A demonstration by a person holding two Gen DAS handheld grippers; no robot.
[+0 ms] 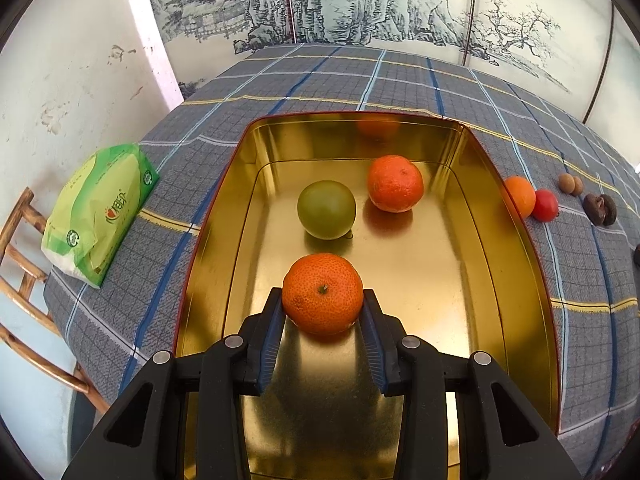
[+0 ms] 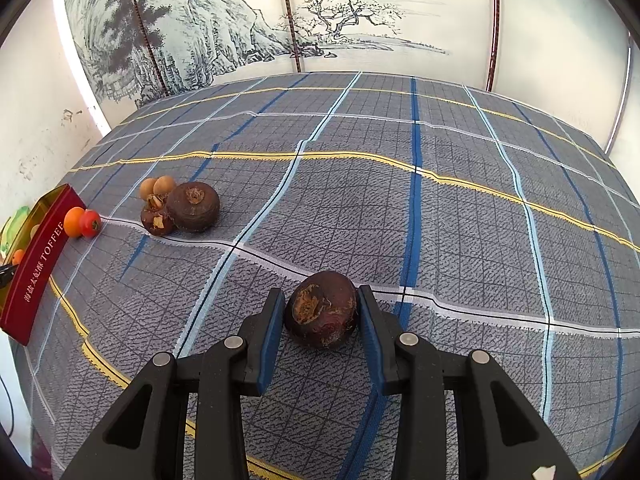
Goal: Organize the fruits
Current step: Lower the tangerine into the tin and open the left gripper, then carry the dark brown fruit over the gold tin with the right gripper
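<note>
My left gripper (image 1: 323,300) is shut on an orange tangerine (image 1: 322,293) and holds it over the gold tin tray (image 1: 516,280). A green fruit (image 1: 326,209) and another tangerine (image 1: 395,183) lie in the tray. My right gripper (image 2: 322,304) is shut on a dark brown water chestnut (image 2: 322,309) just above the checked tablecloth (image 2: 440,216). Two more dark chestnuts (image 2: 193,206) and two small tan fruits (image 2: 157,186) lie at the far left. A small orange fruit (image 2: 74,221) and a red one (image 2: 90,222) sit by the red tin wall (image 2: 36,272).
A green tissue pack (image 1: 100,208) lies left of the tray near the table's left edge. A wooden chair (image 1: 24,280) stands beyond that edge. A painted screen (image 2: 320,20) backs the table. Right of the tray lie small orange (image 1: 520,196), red (image 1: 545,205) and brown fruits (image 1: 599,209).
</note>
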